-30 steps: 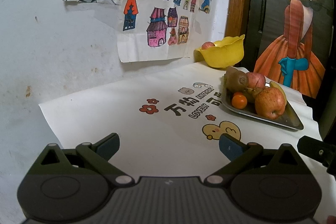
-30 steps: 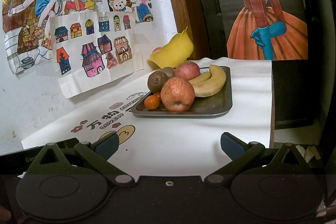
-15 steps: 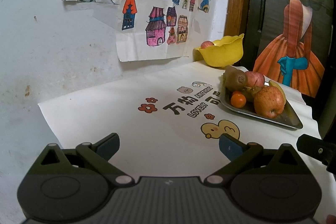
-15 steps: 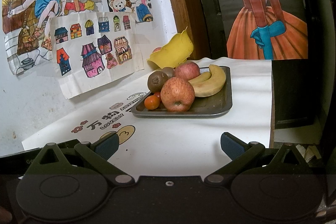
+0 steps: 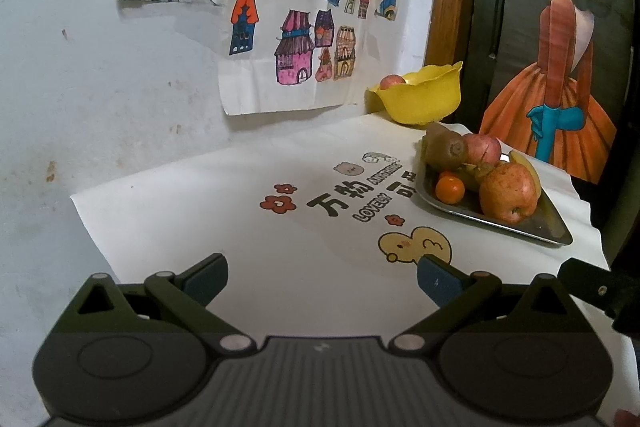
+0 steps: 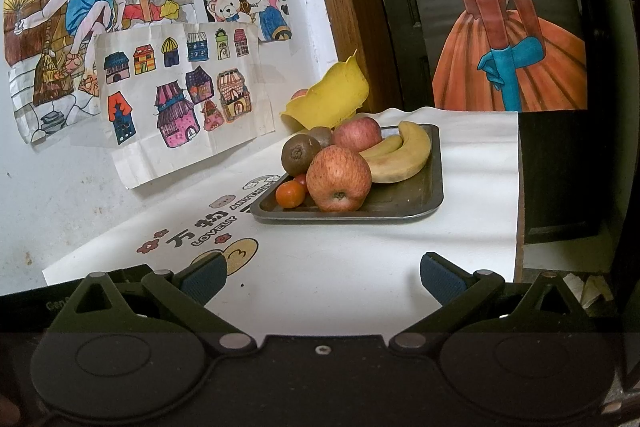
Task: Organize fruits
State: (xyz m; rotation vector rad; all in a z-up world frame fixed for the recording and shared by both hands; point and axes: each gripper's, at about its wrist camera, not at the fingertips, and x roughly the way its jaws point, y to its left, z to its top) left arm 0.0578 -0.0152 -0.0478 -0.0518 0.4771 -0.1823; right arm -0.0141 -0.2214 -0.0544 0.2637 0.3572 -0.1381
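Fruit sits piled on a metal tray (image 5: pixel 532 227) in the left wrist view, far ahead and to the right of the left gripper (image 5: pixel 322 275). Its jaws stand wide apart over the white printed table cover (image 5: pixel 240 219), with nothing between them. On the tray a large red apple (image 5: pixel 508 193) lies nearest the camera, a small orange (image 5: pixel 450 189) just to its left, and a kiwi (image 5: pixel 446 147) and a second apple (image 5: pixel 482 149) behind them. Beyond the tray, against the wall, stands a yellow bowl (image 5: pixel 420 99) with a reddish fruit (image 5: pixel 391 82) showing over its rim. All of this is well apart from the blue finger pads (image 5: pixel 206 277).

From the right wrist view, the right gripper (image 6: pixel 322 277) also has its jaws spread wide and empty, above the bare cover. The tray (image 6: pixel 400 203) lies straight ahead of the gap, clear of the fingertips. The large apple (image 6: pixel 339 179) is at the tray's front, touching the orange (image 6: pixel 290 195) on its left; the kiwi (image 6: pixel 300 155) and the other apple (image 6: pixel 356 133) are behind, and two bananas (image 6: pixel 404 157) curve along the right side. The yellow bowl (image 6: pixel 332 99) leans behind the tray by the wooden door frame (image 6: pixel 348 7).
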